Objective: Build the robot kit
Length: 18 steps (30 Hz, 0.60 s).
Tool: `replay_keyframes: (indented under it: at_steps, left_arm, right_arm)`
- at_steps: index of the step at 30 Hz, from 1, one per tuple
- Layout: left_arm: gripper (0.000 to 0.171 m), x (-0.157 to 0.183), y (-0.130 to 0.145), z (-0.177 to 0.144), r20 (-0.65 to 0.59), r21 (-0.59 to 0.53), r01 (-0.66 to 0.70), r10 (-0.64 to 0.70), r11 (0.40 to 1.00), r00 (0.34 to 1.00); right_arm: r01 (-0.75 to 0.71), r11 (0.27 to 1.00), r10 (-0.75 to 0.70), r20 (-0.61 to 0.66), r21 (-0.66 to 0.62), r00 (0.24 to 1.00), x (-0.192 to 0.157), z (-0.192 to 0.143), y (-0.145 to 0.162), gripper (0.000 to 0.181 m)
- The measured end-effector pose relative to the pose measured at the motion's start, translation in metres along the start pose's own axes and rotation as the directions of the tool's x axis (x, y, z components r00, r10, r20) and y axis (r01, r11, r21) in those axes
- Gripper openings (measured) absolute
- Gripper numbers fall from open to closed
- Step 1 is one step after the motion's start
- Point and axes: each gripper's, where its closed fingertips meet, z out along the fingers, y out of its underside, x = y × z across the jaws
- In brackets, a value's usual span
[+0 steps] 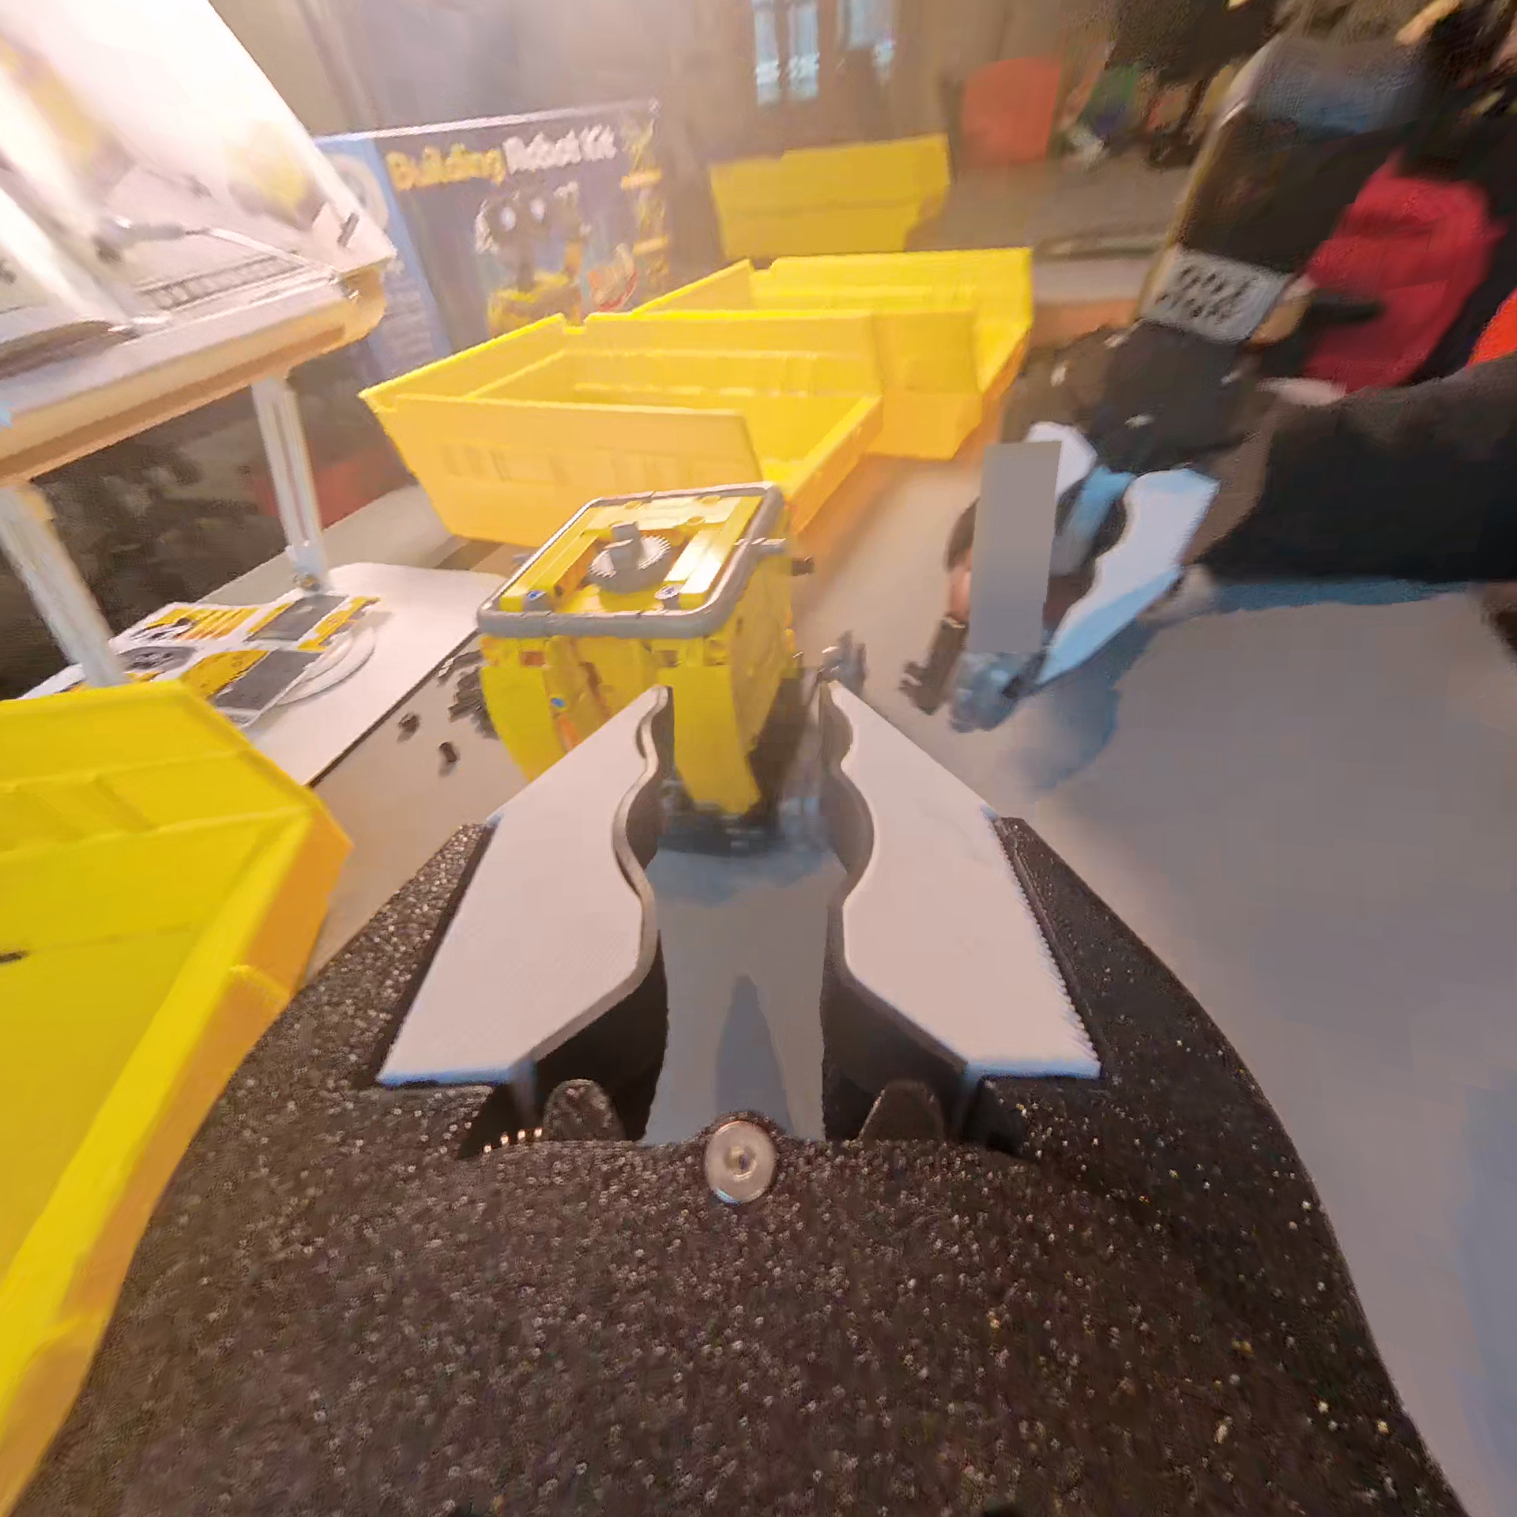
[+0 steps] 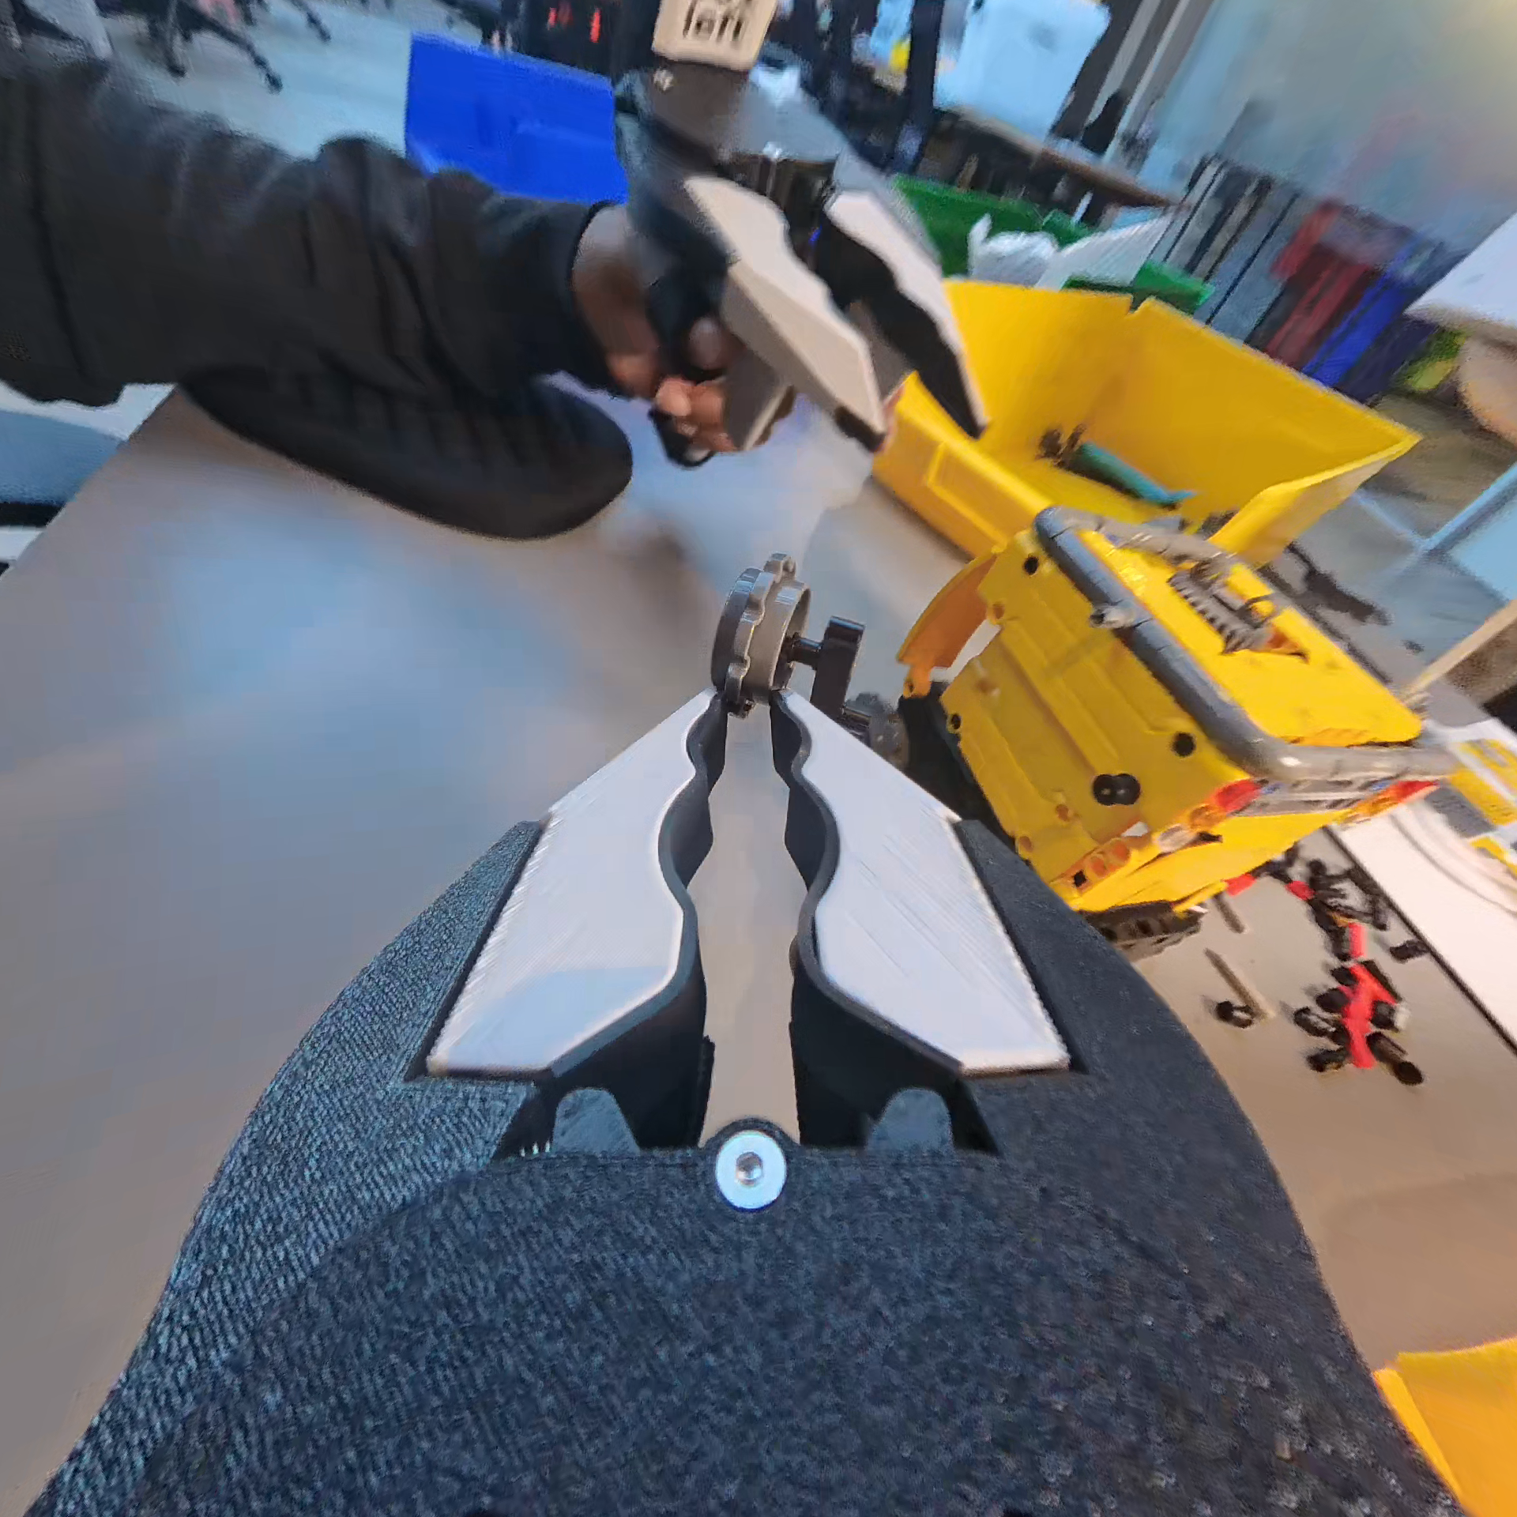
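Hovering with jaws apart, the left hand-held gripper (image 1: pixel 743 722) is pointing at the yellow block robot (image 1: pixel 648 624) standing on the table (image 1: pixel 1231 862). Nothing is in it.

The right hand-held gripper (image 2: pixel 749 698) is pinching a grey gear (image 2: pixel 759 632) above the table, beside the robot.

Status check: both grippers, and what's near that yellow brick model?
Left gripper open, empty, facing yellow brick-built model. Right gripper shut on grey toothed plastic gear. Small black loose pieces scattered beside model.

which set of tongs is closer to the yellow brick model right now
Left. The left tongs sit open right at the yellow brick model, tips beside its lower part. The right tongs, shut on a grey gear piece, are off to its side.
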Motion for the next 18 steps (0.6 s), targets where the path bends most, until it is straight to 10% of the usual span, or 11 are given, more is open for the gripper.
replay_keyframes:
  at_steps: [6, 18]
  left_arm:
    - [0.044, 0.050, -0.021, 0.010, -0.269, 0.098, 0.129, -0.098, 0.987, 0.958]
    - [0.016, 0.055, -0.001, 0.034, -0.235, -0.044, 0.179, -0.184, 0.983, 0.954]
  right_arm:
    - [0.076, 0.992, -0.068, -0.083, 0.101, 0.994, 0.004, -0.002, -0.021, 0.010]
    - [-0.038, 0.996, 0.046, -0.094, 0.085, 0.995, 0.013, 0.003, -0.014, 0.011]
